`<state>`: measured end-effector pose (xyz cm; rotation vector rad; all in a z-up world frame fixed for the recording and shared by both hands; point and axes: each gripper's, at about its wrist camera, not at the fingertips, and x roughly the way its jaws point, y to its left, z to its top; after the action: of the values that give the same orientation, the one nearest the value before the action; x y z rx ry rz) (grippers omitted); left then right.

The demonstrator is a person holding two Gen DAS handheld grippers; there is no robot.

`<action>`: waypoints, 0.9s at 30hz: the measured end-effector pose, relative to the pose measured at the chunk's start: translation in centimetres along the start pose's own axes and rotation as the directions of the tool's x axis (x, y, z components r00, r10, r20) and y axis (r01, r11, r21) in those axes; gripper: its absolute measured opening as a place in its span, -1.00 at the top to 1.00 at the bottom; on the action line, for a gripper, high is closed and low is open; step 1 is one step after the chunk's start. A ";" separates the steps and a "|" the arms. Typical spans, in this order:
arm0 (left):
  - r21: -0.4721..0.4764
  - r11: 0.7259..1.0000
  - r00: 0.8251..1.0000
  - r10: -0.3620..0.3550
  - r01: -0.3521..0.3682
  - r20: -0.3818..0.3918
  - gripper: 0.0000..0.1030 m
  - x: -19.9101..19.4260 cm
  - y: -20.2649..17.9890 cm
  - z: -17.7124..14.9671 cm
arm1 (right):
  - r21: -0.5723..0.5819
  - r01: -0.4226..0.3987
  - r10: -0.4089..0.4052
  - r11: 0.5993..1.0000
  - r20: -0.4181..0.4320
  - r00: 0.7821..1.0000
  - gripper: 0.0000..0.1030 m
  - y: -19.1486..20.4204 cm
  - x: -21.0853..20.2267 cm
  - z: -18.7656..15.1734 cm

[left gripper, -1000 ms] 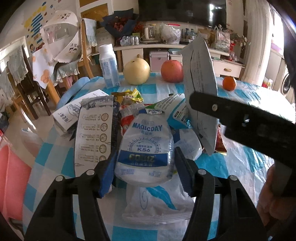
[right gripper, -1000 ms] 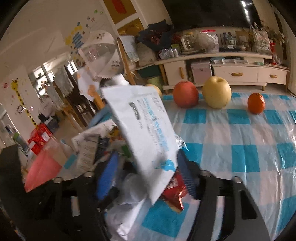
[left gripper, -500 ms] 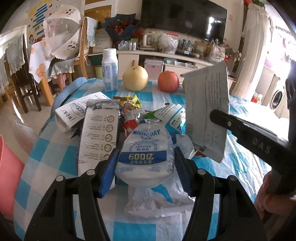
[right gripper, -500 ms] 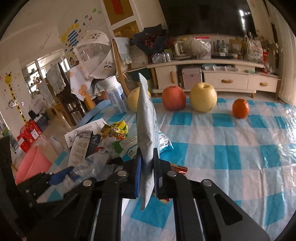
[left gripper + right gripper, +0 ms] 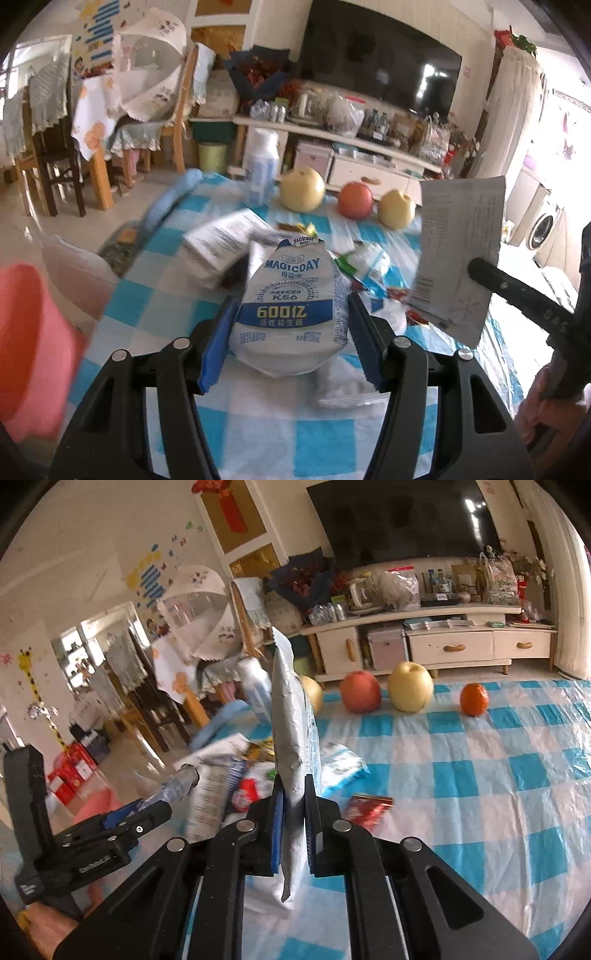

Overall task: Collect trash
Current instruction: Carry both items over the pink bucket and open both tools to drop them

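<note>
My left gripper (image 5: 288,325) is shut on a white and blue MAGICDAY pouch (image 5: 290,306) and holds it above the checked table (image 5: 258,435). It also shows in the right wrist view (image 5: 162,797) at the left. My right gripper (image 5: 293,805) is shut on a flat grey-white wrapper (image 5: 293,734), held edge-on and upright. That wrapper (image 5: 458,254) shows in the left wrist view at the right. More wrappers (image 5: 369,266) and a white carton (image 5: 221,240) lie in a heap on the table.
A pink bin (image 5: 26,339) stands at the table's left edge. A white bottle (image 5: 262,170), two pears (image 5: 302,189), an apple (image 5: 360,696) and an orange (image 5: 474,699) stand at the far side. A red wrapper (image 5: 367,808) lies on the cloth. Chairs stand beyond on the left.
My left gripper has lifted the pouch up and back from the heap. My right gripper has stayed shut on the grey-white wrapper and raised it.
</note>
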<state>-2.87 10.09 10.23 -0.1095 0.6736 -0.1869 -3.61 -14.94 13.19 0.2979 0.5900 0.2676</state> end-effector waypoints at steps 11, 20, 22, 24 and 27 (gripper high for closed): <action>-0.118 0.984 0.984 0.147 -0.134 0.104 -0.18 -6.2 9.0 1.1 | -0.003 -0.242 0.242 0.970 -0.018 0.970 0.79 10.5 -0.1 0.6; -0.308 0.884 0.917 0.392 -0.352 0.078 -0.18 -8.8 19.8 0.7 | -0.016 -0.443 0.435 0.897 -0.159 0.886 0.79 23.5 5.1 -0.1; -0.354 0.855 0.906 0.421 -0.379 0.046 -0.18 -8.7 22.0 0.5 | -0.023 -0.458 0.446 0.889 -0.191 0.875 0.79 25.8 6.5 -0.9; -0.391 0.829 0.895 0.445 -0.401 0.024 -0.19 -8.7 23.6 0.3 | -0.024 -0.466 0.450 0.884 -0.224 0.865 0.77 27.9 8.1 -1.5; -0.424 0.799 0.878 0.478 -0.425 0.020 -0.24 -8.8 25.2 0.3 | -0.031 -0.468 0.439 0.883 -0.296 0.848 0.71 30.6 11.1 -3.0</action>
<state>-5.97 36.58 11.73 -0.3563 0.5855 0.4299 -1.43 17.51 15.95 0.3001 0.7813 0.8099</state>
